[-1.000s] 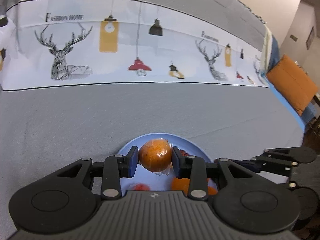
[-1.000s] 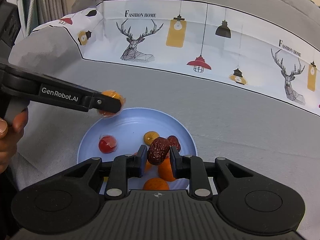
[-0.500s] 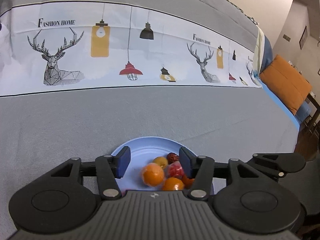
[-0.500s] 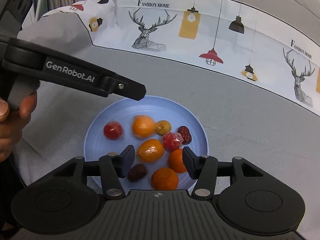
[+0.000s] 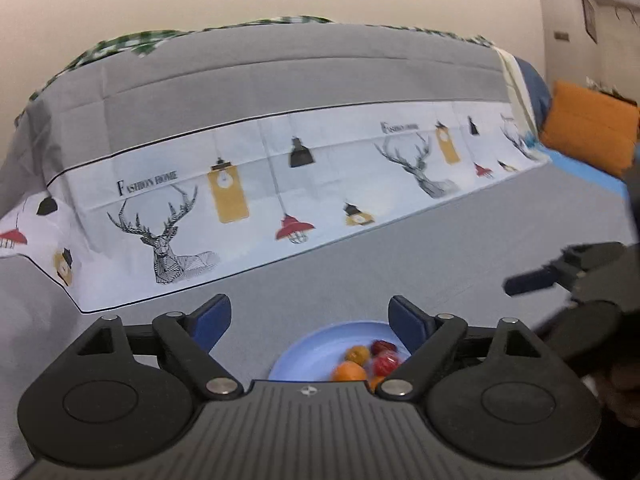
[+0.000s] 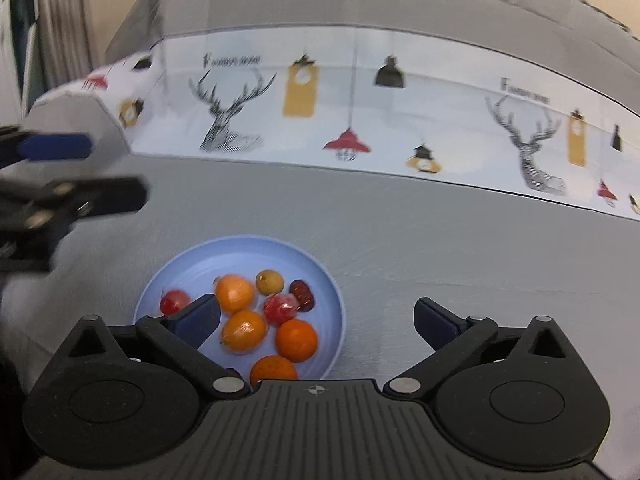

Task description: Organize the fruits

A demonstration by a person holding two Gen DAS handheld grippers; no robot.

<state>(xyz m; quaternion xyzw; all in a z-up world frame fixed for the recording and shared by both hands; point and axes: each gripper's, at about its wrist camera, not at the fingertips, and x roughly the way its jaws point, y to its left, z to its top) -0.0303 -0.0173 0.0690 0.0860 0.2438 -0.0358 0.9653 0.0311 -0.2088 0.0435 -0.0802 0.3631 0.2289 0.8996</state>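
The left claw is spread wide with nothing between its blue-padded fingers, hanging above the grey cloth-covered counter at the near-left edge of the round pale-blue plate. The right claw is likewise spread wide and empty, its left finger overlapping the plate's near-left side in the right wrist view while its right finger sits over bare grey cloth beside the plate. All the fruit lies on the plate: four orange mandarins, some in clear wrap, grouped at the middle and near side, a small red fruit at the left, a wrapped red fruit in the centre, a small yellow-brown round fruit toward the far side, and a dark red date just right of it. Another dark piece peeps out behind the right claw's body at the plate's near edge, too hidden to identify. Beyond the plate a white band of cloth printed with deer heads and hanging lamps runs across the counter. An orange cushion shows at the far right of the left wrist view.
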